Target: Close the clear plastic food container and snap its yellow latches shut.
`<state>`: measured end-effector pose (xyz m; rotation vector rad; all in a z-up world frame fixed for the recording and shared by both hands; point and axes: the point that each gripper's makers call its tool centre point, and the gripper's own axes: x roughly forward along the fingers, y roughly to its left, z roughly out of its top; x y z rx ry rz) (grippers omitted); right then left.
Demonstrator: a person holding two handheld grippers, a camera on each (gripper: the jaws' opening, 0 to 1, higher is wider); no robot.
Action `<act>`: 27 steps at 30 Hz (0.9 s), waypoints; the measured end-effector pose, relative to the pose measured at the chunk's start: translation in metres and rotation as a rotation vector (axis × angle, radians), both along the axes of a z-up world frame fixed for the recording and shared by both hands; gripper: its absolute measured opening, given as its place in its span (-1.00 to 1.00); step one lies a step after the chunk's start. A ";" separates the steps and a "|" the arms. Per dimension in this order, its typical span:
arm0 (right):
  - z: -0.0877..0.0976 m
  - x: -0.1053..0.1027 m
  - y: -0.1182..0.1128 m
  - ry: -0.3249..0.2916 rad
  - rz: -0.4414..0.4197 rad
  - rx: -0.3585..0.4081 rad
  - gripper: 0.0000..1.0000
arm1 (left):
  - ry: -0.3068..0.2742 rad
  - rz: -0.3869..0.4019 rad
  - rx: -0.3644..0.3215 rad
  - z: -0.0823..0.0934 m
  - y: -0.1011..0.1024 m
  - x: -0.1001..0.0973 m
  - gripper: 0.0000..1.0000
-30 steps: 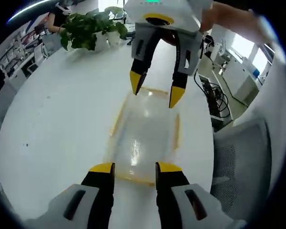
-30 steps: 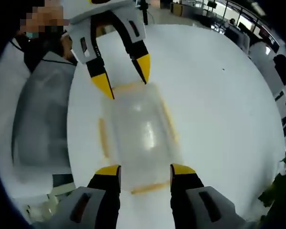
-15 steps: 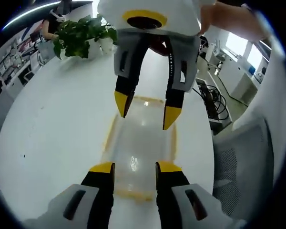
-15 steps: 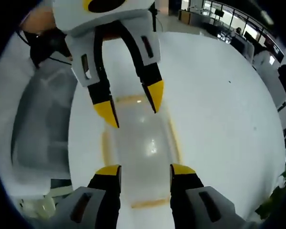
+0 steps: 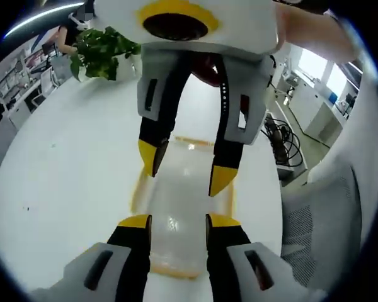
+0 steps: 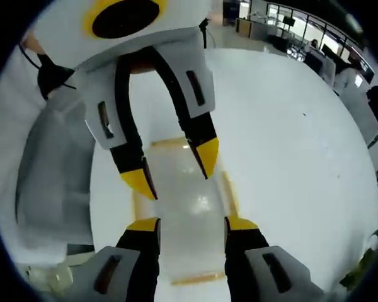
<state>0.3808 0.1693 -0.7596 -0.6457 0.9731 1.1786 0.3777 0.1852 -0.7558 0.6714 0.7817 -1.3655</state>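
Note:
The clear plastic container (image 5: pixel 176 204) lies on the white table (image 5: pixel 69 170) with its lid on top and yellow latches (image 5: pixel 138 185) sticking out along its edges. My left gripper (image 5: pixel 179 221) is open just above the near end of the lid, nothing between its fingers. My right gripper (image 5: pixel 187 168) reaches in from the opposite side, open, its yellow tips over the lid's middle. In the right gripper view the same container (image 6: pixel 186 207) sits under my right gripper (image 6: pixel 192 224), and my left gripper (image 6: pixel 173 168) faces it closely. A yellow latch (image 6: pixel 230 189) shows on the container's right side.
A potted plant (image 5: pixel 104 47) stands at the table's far end. A grey mesh chair (image 5: pixel 321 207) is beside the table, with cables (image 5: pixel 283 135) on the floor behind it. The chair (image 6: pixel 50 170) also sits at the left of the right gripper view.
Both grippers have drawn closer together over the container, so each looms larger in the other's view. The container has stayed in place and both grippers remain open.

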 end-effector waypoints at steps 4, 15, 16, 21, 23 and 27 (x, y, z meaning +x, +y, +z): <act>0.002 0.004 0.002 -0.011 -0.002 0.008 -0.23 | 0.007 0.003 -0.008 0.000 -0.003 -0.006 -0.34; 0.006 0.012 0.007 -0.023 0.008 0.021 -0.23 | 0.013 0.009 -0.015 -0.002 -0.003 -0.012 -0.34; 0.006 0.013 0.007 -0.022 0.005 0.023 -0.23 | 0.013 0.008 -0.014 -0.002 -0.003 -0.013 -0.34; 0.006 0.018 0.009 -0.029 0.009 0.024 -0.22 | 0.012 0.012 -0.023 -0.002 -0.002 -0.016 -0.33; 0.005 0.020 0.009 -0.032 0.010 0.022 -0.20 | 0.015 0.016 -0.027 -0.002 -0.002 -0.016 -0.33; 0.004 0.022 0.012 -0.033 0.021 0.025 -0.18 | 0.012 0.015 -0.033 -0.002 -0.003 -0.016 -0.33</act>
